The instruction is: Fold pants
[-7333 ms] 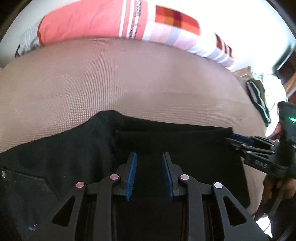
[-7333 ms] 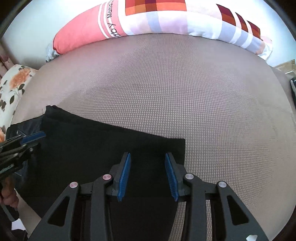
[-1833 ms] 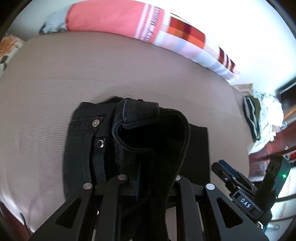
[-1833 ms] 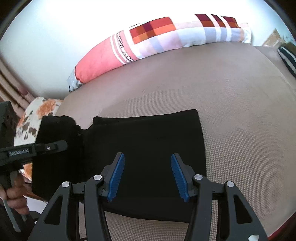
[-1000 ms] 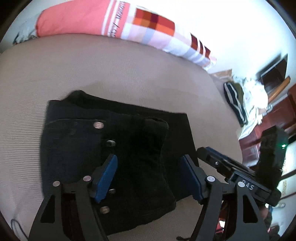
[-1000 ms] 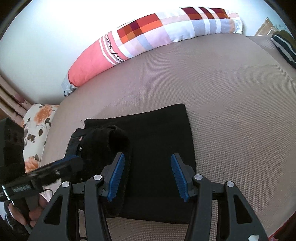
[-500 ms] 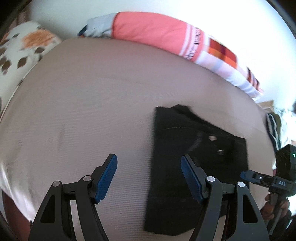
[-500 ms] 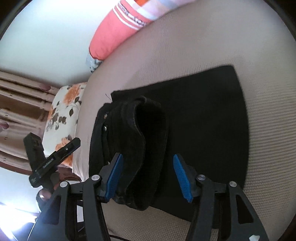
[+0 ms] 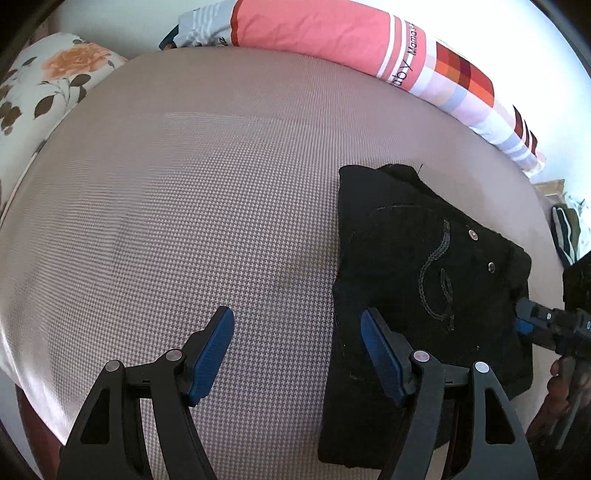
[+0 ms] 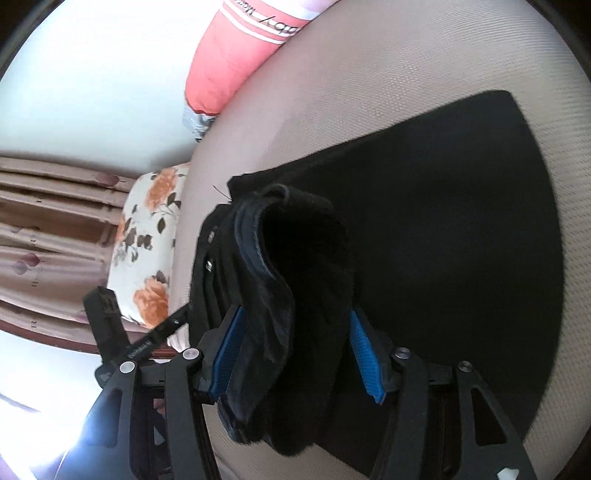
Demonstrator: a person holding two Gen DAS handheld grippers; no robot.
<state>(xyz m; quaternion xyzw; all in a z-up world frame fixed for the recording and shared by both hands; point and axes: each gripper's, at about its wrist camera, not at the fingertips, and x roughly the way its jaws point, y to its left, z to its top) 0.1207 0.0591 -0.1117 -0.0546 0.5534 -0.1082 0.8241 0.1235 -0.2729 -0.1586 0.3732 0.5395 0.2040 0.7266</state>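
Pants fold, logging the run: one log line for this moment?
pants: folded on bed | left gripper: open, beside pants | right gripper: open, straddling raised fold

- Bright daylight, wall (image 9: 480,22) behind blown out white.
- Black pants (image 9: 424,266) swallow detail.
- Heavy fisheye bending; dark vignette in the corners.

The left wrist camera sat behind its own gripper (image 9: 297,350) and looked down and forward over the bed (image 9: 207,206), with the black pants (image 9: 424,266) off to its right and the long pillow (image 9: 332,33) far at the top. The right wrist camera was tipped to one side and sat very close to the pants (image 10: 424,240), looking across them toward the flower pillow (image 10: 147,240). Both views showed the pants, the bed, the long pillow, the flower pillow and each other's gripper.
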